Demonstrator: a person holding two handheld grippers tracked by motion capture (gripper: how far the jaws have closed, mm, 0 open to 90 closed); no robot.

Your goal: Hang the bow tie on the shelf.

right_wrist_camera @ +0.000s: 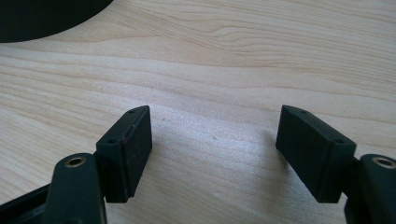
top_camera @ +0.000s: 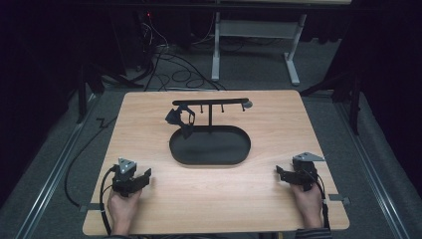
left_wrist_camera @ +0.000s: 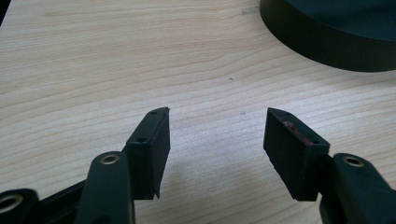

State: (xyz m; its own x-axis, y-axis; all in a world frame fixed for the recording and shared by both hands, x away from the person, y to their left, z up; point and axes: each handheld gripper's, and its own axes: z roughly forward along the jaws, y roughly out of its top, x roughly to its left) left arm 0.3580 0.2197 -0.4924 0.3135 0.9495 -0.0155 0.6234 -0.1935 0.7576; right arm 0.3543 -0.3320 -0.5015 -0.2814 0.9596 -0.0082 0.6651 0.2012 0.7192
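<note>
At the bottom of the high view, the left gripper (top_camera: 143, 175) and right gripper (top_camera: 279, 172) rest on the wooden table (top_camera: 278, 124), well apart. Their own views show what the high view cannot: the left gripper (left_wrist_camera: 217, 140) and right gripper (right_wrist_camera: 212, 140) each stand wide, gripping nothing. Farther off, mid-frame, sits the black oval tray (top_camera: 209, 158); its post carries a hook rail (top_camera: 211, 102) with a dark object (top_camera: 179, 119) hanging at left.
</note>
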